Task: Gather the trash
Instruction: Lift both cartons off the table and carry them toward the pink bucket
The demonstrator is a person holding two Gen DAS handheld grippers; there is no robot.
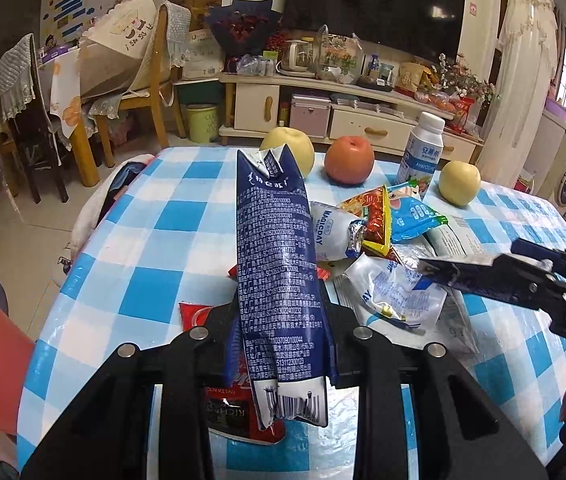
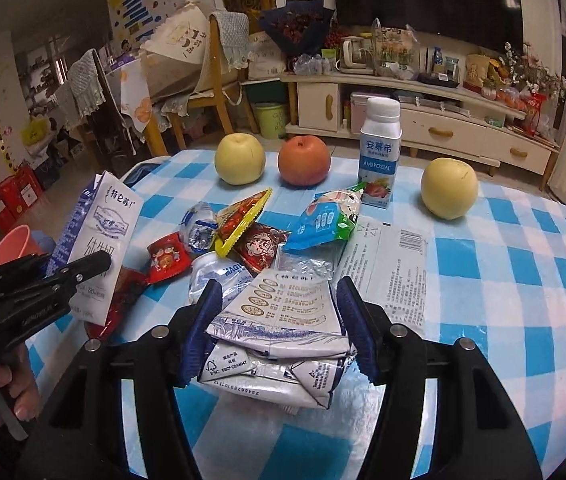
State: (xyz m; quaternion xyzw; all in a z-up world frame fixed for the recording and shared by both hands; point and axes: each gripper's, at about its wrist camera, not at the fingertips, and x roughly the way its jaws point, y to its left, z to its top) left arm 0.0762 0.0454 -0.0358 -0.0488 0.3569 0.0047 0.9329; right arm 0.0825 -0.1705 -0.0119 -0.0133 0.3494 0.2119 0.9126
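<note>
Lying flattened carton between right tool fingers

Both wrist views look close and downward across the checked table — sharing its wrapper pile.

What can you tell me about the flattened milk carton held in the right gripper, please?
The flattened milk carton is white printed card with blue patterning, a row of round seals, an FSC mark and a barcode strip on its folded bottom. It is crushed and creased, its flaps tucked under. It sits crosswise between the blue-padded fingers of the right gripper, which press on both its sides, above the blue-and-white checked tablecloth, just in front of the wrapper pile.
</note>
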